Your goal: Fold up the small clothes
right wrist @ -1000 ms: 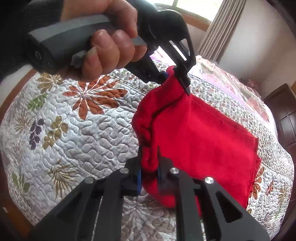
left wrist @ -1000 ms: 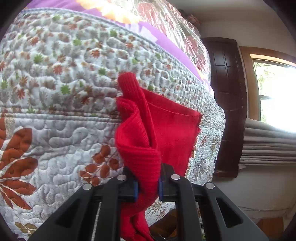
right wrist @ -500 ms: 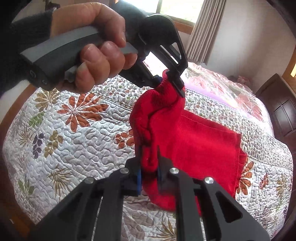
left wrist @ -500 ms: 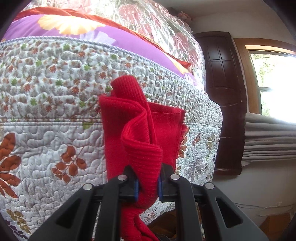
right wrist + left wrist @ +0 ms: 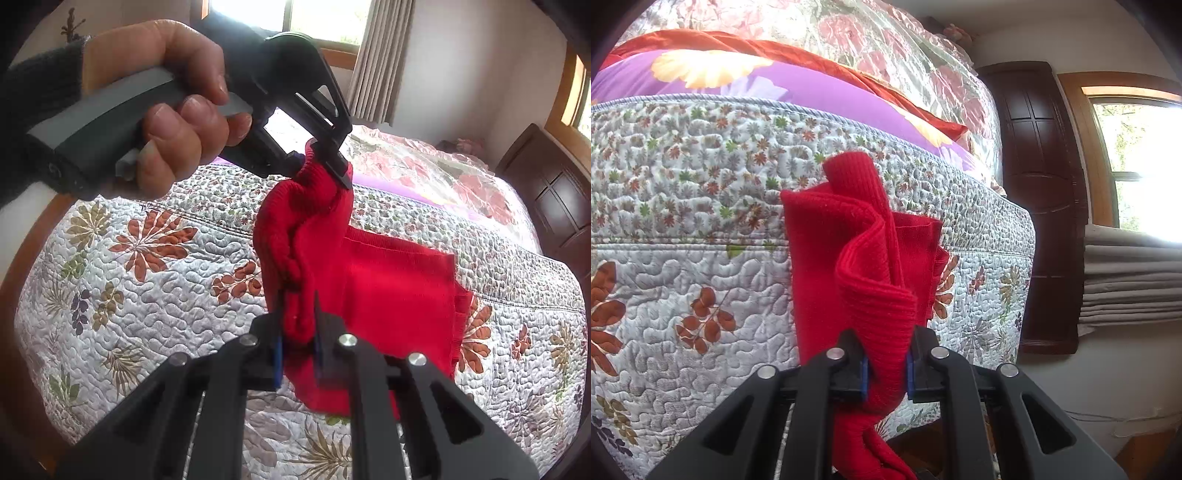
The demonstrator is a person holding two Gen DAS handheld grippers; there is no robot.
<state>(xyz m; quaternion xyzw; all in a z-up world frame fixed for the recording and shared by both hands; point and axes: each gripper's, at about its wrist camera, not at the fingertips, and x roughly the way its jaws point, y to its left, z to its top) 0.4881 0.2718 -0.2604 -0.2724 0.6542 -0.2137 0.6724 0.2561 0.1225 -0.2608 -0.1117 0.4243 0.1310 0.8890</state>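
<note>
A small red knitted garment (image 5: 388, 280) hangs lifted above the quilted bed, held at two spots along its top edge. In the left wrist view my left gripper (image 5: 886, 363) is shut on a bunched fold of the red garment (image 5: 849, 258). My right gripper (image 5: 299, 349) is shut on the other bunched corner. The right wrist view also shows the left gripper (image 5: 321, 162) held by a hand (image 5: 177, 107), pinching the cloth higher up. The garment's lower part drapes down toward the quilt.
A white quilt with leaf patterns (image 5: 147, 277) covers the bed. Purple and floral bedding (image 5: 775, 85) is piled behind. A dark wooden cabinet (image 5: 1041, 192) stands beside a window with grey curtains (image 5: 1126, 280).
Both grippers have raised the red garment higher off the quilt, and it hangs narrower and more bunched. More of the purple bedding shows in the left wrist view.
</note>
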